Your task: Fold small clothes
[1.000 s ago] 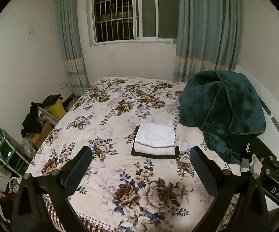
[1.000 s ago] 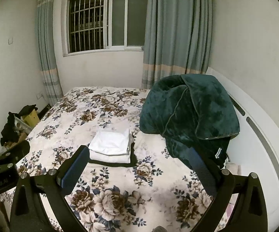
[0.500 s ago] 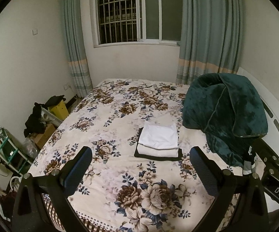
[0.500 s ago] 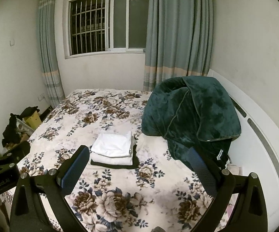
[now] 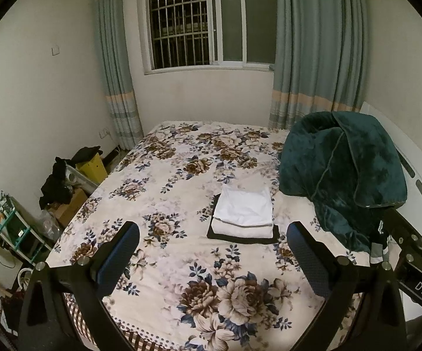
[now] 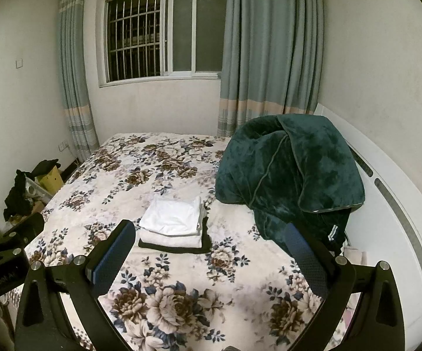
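Left gripper (image 5: 212,253): jaws wide apart, empty, raised above the near part of the bed.
Bed (image 5: 181,181): floral cover.
Folded clothes (image 5: 242,216): white pieces stacked on a black piece, mid-bed, right of centre, near the blanket.
Green blanket (image 5: 342,172): heaped on the bed's right side.
Right gripper (image 6: 211,251): jaws wide apart, empty, above the bed.

Green blanket (image 5: 342,172) on floral bed (image 5: 181,193)
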Tool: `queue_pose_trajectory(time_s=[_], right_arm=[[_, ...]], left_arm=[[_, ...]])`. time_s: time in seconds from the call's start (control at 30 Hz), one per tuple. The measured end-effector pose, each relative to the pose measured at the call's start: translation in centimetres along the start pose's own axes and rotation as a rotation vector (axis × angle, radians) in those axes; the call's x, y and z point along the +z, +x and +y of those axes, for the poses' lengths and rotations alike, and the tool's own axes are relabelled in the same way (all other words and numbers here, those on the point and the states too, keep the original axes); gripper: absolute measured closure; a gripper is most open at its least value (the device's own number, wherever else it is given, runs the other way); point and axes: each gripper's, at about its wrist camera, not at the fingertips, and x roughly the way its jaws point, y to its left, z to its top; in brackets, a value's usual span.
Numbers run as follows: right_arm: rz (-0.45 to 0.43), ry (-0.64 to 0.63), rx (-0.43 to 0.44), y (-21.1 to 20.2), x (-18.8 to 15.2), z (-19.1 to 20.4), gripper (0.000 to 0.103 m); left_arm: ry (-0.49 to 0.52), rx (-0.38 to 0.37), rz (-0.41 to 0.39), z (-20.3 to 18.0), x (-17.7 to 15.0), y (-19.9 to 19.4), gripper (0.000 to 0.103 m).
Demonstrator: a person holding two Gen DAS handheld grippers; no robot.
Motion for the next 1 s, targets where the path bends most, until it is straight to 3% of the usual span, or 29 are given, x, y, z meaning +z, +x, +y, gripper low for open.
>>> queue_pose_trajectory(time_s=[1.0], right_arm=[[-0.008,-0.004,0.003,-0.6,-0.1,1.3,0.000]], left_arm=[[-0.002,0.022,-0.028,0.3,0.4,-0.9,0.000]])
